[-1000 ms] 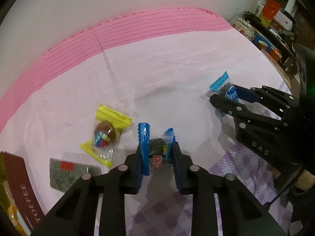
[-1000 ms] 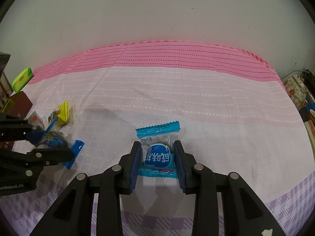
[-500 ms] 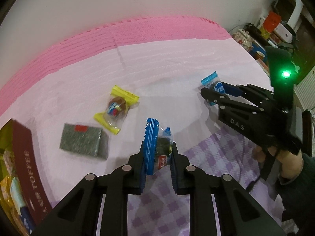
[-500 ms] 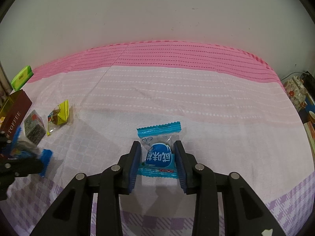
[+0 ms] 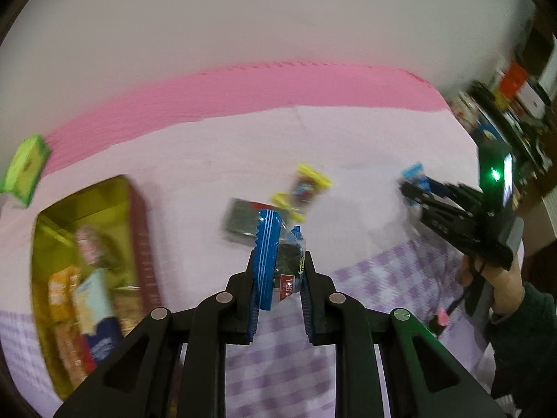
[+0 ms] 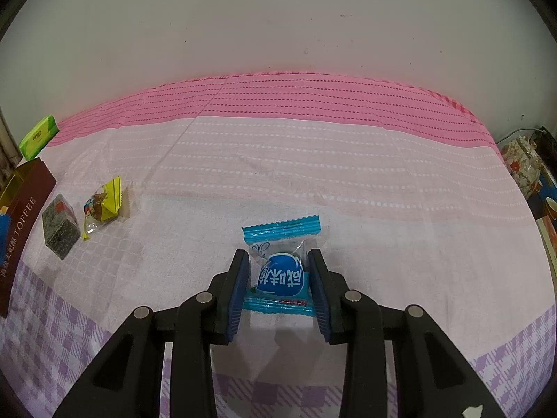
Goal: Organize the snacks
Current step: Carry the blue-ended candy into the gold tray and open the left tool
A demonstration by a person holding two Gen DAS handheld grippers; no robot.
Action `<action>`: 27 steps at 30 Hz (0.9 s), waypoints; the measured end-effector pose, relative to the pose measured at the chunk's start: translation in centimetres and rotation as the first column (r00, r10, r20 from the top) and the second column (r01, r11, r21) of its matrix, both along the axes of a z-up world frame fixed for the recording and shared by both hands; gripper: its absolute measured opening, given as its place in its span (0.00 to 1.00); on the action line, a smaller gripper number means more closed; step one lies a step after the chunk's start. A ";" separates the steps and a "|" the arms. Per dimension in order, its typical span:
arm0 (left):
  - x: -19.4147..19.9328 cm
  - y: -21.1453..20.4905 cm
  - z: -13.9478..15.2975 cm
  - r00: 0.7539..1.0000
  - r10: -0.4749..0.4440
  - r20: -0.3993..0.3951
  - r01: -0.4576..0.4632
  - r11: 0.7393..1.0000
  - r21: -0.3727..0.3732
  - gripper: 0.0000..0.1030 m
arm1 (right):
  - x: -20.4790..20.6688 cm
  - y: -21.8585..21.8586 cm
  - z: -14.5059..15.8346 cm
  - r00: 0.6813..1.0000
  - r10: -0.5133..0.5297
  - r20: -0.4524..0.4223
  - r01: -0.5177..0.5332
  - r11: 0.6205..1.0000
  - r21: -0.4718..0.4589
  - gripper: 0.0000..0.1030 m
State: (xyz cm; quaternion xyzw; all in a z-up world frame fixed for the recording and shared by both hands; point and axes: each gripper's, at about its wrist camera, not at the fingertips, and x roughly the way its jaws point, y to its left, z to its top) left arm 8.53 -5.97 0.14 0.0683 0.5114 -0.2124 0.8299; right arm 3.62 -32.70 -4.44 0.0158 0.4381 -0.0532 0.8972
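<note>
My left gripper (image 5: 278, 271) is shut on a blue-wrapped dark snack (image 5: 276, 264) and holds it in the air, right of the open gold toffee box (image 5: 83, 244) that has several snacks inside. My right gripper (image 6: 278, 271) rests on the cloth with its jaws around a light-blue wrapped candy (image 6: 282, 268) that lies flat; the pads stand a little apart from the wrapper's sides. A yellow-wrapped candy (image 6: 102, 205) and a dark grey block snack (image 6: 59, 224) lie on the cloth at the left, near the toffee box (image 6: 21, 223).
A green packet (image 6: 38, 136) lies at the far left near the wall. The pink and purple-checked cloth (image 6: 313, 174) covers the surface. Cluttered shelves (image 5: 504, 111) stand to the right. The right gripper (image 5: 417, 191) and the hand holding it show in the left wrist view.
My left gripper has lifted the blue-wrapped snack off the cloth and swung left toward the toffee box. My right gripper has stayed around the light-blue candy.
</note>
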 end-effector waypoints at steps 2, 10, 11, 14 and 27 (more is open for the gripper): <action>0.7 2.0 0.7 0.999 0.042 0.010 -0.042 0.999 0.007 0.20 | 0.0 0.0 0.0 1.000 0.000 0.000 0.000 1.000 0.000 0.32; 4.3 10.2 1.8 0.971 0.236 0.028 -0.237 0.971 0.029 0.20 | 0.0 0.1 0.0 1.000 0.001 -0.001 -0.001 1.000 -0.008 0.32; 4.9 11.2 1.6 0.966 0.257 0.022 -0.258 0.966 0.027 0.20 | 0.0 0.1 0.0 1.000 0.001 -0.001 -0.001 1.000 -0.009 0.32; 6.0 13.7 1.1 0.948 0.318 0.015 -0.318 0.947 0.036 0.20 | 0.0 0.1 0.0 1.000 0.001 -0.001 -0.001 1.000 -0.012 0.32; 10.3 18.2 -3.6 0.906 0.418 -0.069 -0.410 0.906 0.111 0.20 | 0.0 0.1 0.0 1.000 0.002 -0.001 -0.002 1.000 -0.011 0.32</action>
